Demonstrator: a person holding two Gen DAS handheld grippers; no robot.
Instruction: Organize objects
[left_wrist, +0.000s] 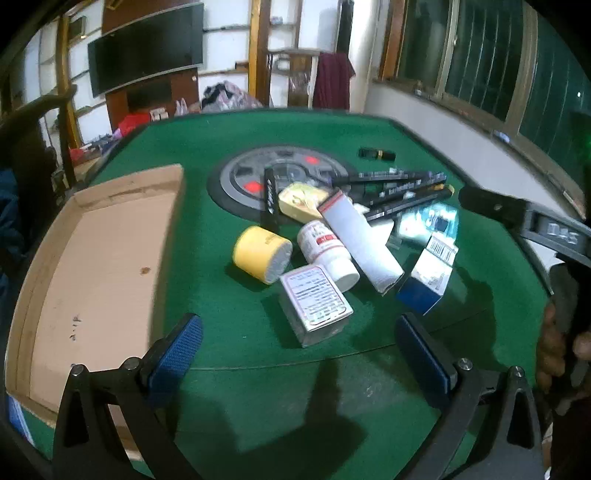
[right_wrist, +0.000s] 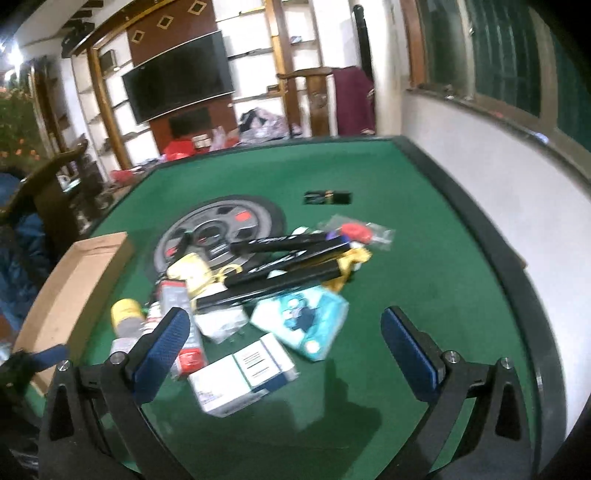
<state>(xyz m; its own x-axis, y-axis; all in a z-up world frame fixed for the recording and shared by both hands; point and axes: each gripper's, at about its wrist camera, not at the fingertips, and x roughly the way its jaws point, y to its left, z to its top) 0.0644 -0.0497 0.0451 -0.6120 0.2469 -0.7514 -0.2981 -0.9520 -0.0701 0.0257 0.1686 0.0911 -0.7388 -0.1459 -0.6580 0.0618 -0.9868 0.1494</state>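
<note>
A heap of small goods lies mid-table on the green felt (left_wrist: 229, 147): a yellow roll (left_wrist: 260, 254), a white pill bottle (left_wrist: 327, 251), a white tube (left_wrist: 360, 240), a small printed box (left_wrist: 316, 301), a blue-and-white carton (left_wrist: 430, 273) and several long black boxes (left_wrist: 402, 194). An open, shallow cardboard box (left_wrist: 99, 266) sits at the left. My left gripper (left_wrist: 297, 356) hovers open just short of the printed box, holding nothing. My right gripper (right_wrist: 284, 349) is open above the blue-and-white carton (right_wrist: 242, 373), beside a teal packet (right_wrist: 303, 317). Nothing touches either gripper's pads.
A round grey disc (left_wrist: 258, 173) is set in the table's centre, partly under the heap. A small black item (left_wrist: 376, 153) lies apart at the far right. A person's hand (left_wrist: 557, 343) grips the other tool at the right edge. The table rim (right_wrist: 480, 236) runs close to a white wall.
</note>
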